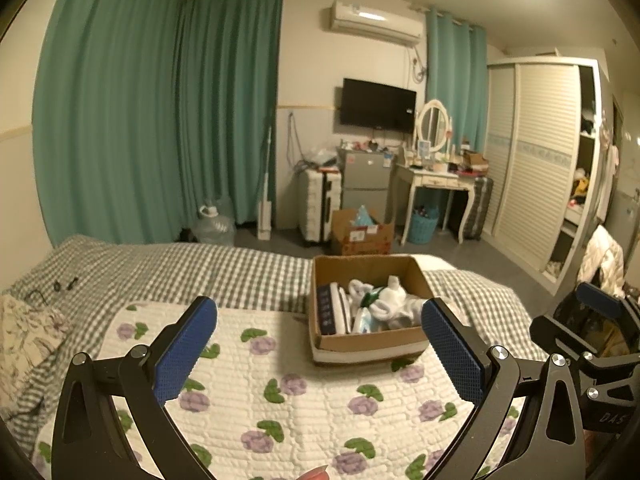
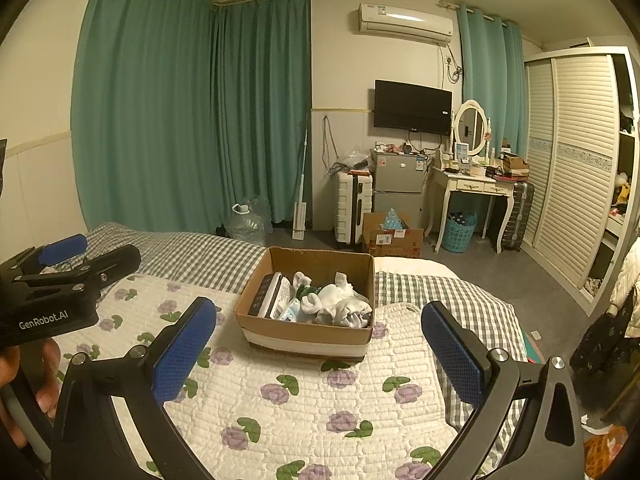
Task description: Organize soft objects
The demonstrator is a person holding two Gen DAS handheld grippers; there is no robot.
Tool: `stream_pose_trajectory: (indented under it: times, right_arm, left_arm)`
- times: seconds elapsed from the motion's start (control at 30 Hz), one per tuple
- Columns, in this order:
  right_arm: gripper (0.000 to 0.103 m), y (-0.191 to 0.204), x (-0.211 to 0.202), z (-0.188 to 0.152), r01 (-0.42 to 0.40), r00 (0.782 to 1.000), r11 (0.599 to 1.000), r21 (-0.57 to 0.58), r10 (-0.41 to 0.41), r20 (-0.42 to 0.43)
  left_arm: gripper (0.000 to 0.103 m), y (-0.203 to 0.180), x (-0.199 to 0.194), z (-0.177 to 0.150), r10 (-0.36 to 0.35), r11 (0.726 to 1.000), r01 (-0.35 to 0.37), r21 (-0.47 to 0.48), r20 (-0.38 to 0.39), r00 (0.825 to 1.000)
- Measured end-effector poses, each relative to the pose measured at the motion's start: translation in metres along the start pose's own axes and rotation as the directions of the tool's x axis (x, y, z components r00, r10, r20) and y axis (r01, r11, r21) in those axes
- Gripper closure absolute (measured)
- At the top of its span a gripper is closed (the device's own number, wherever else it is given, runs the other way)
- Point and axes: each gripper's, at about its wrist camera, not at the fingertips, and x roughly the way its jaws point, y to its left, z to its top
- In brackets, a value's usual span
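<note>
From the left wrist camera, the left tongs are spread wide with nothing between their blue pads, held above the white quilted blanket with purple flowers that covers the near part of the bed. The open brown cardboard box sits on that blanket toward the bed's far edge, just beyond the tongs' right pad. Inside lie the soft things: a heap of white socks with a green-patterned piece among them, and flat packets standing on edge along the box's left wall. As I judge it, the step in hand is reaching into the box for one soft piece. Done well, the tongs would come down from above over a raised fold of sock, clear of the box walls, and close on a single piece so the heap does not lift as a clump. The right tongs show at the right edge of this view, beside the box.

From the right wrist camera, the right tongs are likewise spread and empty, facing the box squarely, the socks piled toward its right wall. The left tongs hang at the left edge, above the grey checked bedsheet. The box's near wall stands between either tongs and the socks, and both may crowd the one opening. Beyond the bed, a second cardboard box, a white suitcase and a blue basket stand on the floor, well apart.
</note>
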Motion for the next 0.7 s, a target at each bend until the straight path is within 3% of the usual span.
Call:
stream_pose_trajectory:
  times: [0.7]
  right_arm:
    - [0.0,-0.0032,0.004,-0.0036,0.002,1.0,1.0,0.012,-0.001,-0.014]
  left_arm:
    - [0.0,-0.0076,0.0019,-0.0044,0.02,1.0,-0.02,0.015,-0.021,1.0]
